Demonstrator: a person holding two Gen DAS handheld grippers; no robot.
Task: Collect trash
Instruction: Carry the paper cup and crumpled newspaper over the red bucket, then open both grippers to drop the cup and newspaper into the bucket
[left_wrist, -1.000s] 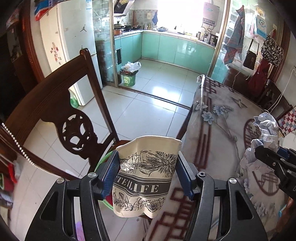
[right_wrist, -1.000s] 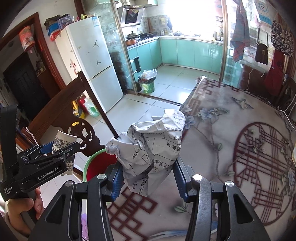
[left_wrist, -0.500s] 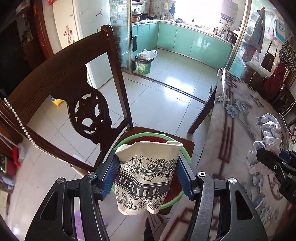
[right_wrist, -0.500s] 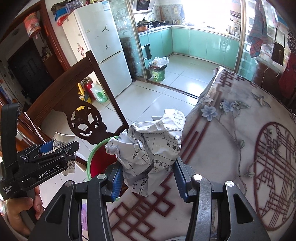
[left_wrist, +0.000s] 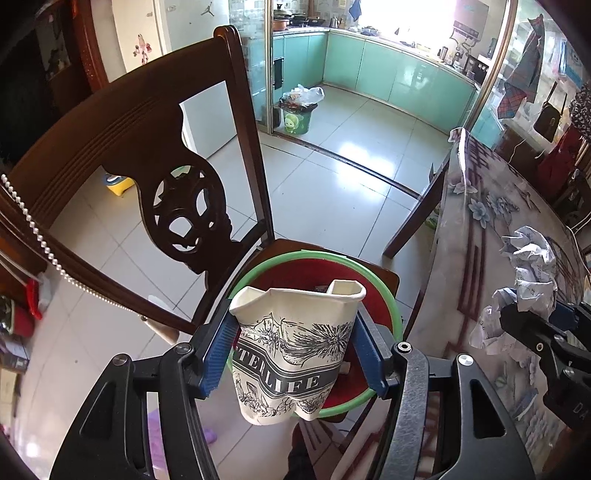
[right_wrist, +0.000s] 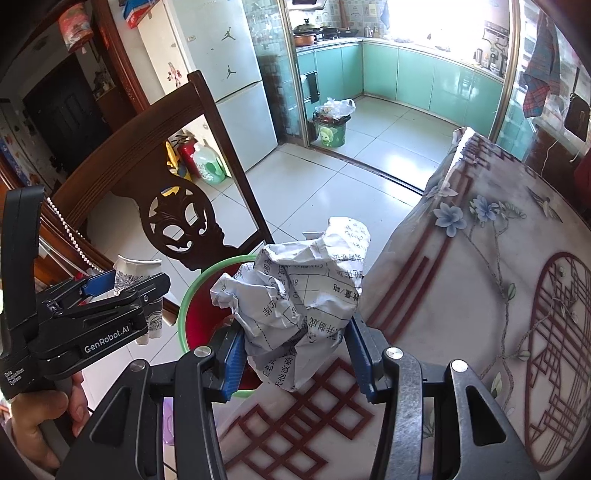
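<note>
My left gripper (left_wrist: 293, 354) is shut on a crushed paper cup (left_wrist: 295, 343) with black floral print, held above a red bin with a green rim (left_wrist: 384, 284) that stands on a chair seat. My right gripper (right_wrist: 295, 354) is shut on a crumpled ball of printed paper (right_wrist: 299, 291), held over the table edge next to the same bin (right_wrist: 192, 295). The left gripper with the cup (right_wrist: 136, 269) shows at the left of the right wrist view. The paper ball (left_wrist: 532, 266) and right gripper show at the right of the left wrist view.
A dark carved wooden chair (left_wrist: 147, 155) holds the bin; its back rises to the left. A table with a flowered cloth (right_wrist: 498, 295) lies to the right. A green kitchen bin (left_wrist: 299, 118) stands far off on the tiled floor. A fridge (right_wrist: 221, 74) stands behind the chair.
My left gripper has carried the cup from beside the table to above the red bin. My right gripper has moved the paper ball left toward the table edge and the bin.
</note>
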